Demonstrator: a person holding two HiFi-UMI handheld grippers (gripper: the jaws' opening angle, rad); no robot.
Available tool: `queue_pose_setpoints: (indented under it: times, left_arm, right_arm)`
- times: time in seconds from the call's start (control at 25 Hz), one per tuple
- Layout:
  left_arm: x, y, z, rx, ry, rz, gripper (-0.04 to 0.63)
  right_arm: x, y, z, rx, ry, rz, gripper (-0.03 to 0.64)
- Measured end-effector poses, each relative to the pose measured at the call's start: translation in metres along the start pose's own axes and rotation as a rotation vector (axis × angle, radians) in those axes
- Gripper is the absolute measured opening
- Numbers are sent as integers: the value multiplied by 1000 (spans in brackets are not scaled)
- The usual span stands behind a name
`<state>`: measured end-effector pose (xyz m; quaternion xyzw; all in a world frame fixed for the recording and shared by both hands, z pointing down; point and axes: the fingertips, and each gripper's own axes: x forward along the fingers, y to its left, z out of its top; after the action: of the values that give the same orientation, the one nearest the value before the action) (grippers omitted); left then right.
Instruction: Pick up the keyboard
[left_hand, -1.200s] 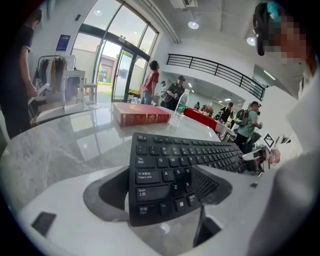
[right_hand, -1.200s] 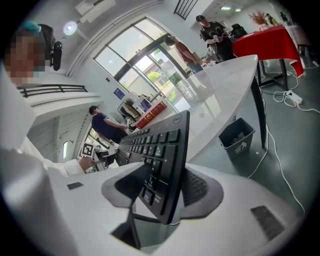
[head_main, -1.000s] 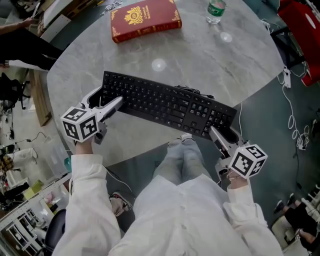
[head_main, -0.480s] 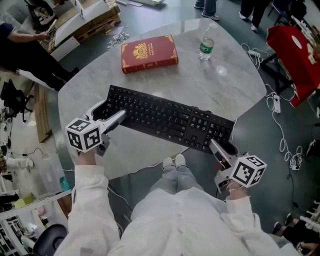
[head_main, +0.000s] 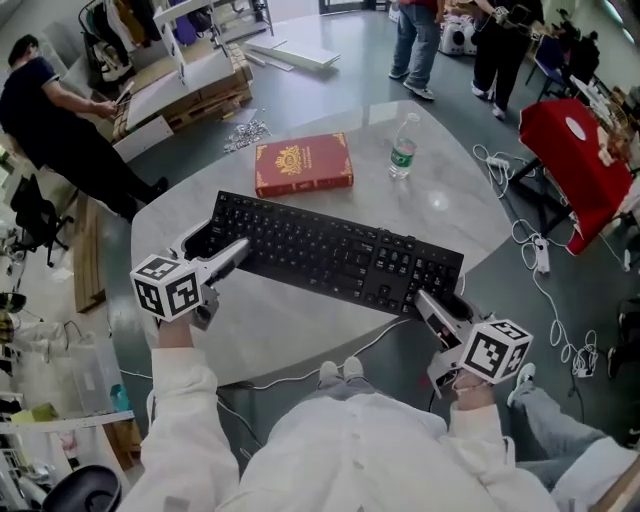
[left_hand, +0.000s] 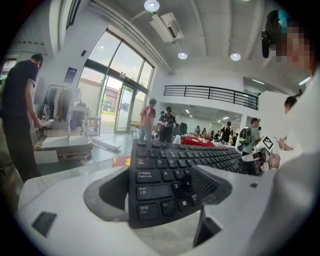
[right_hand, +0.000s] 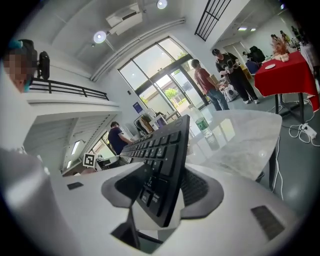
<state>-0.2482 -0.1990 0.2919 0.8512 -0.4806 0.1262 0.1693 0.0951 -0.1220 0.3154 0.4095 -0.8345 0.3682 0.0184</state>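
A long black keyboard (head_main: 330, 255) hangs in the air above the grey marble table (head_main: 290, 325), held at both ends. My left gripper (head_main: 213, 247) is shut on its left end, the jaws clamping the edge by the Caps Lock and Shift keys (left_hand: 155, 187). My right gripper (head_main: 441, 301) is shut on the right end, where the keyboard (right_hand: 162, 162) stands tilted on edge between the jaws. Its thin cable (head_main: 335, 362) trails down over the table's near edge.
A red book (head_main: 303, 163) and a plastic bottle (head_main: 402, 150) lie on the table's far side. A red-draped table (head_main: 575, 150) stands at the right, cables (head_main: 540, 255) on the floor beside it. People stand at the back and at the left.
Both grippers have risen together with the keyboard between them. The table and floor now look farther below, and more of the room shows.
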Motion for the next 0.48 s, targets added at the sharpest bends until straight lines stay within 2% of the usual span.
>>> queue_pose_setpoints:
  times: [0.2,0.48]
  left_arm:
    - [-5,-1,48,-12,-33,12,385]
    - [-16,-5,83,17,-112,31,385]
  right_arm:
    - [-5,21,50,-2,-35,29,218]
    - [-9,34,83,-81,-71,38,218]
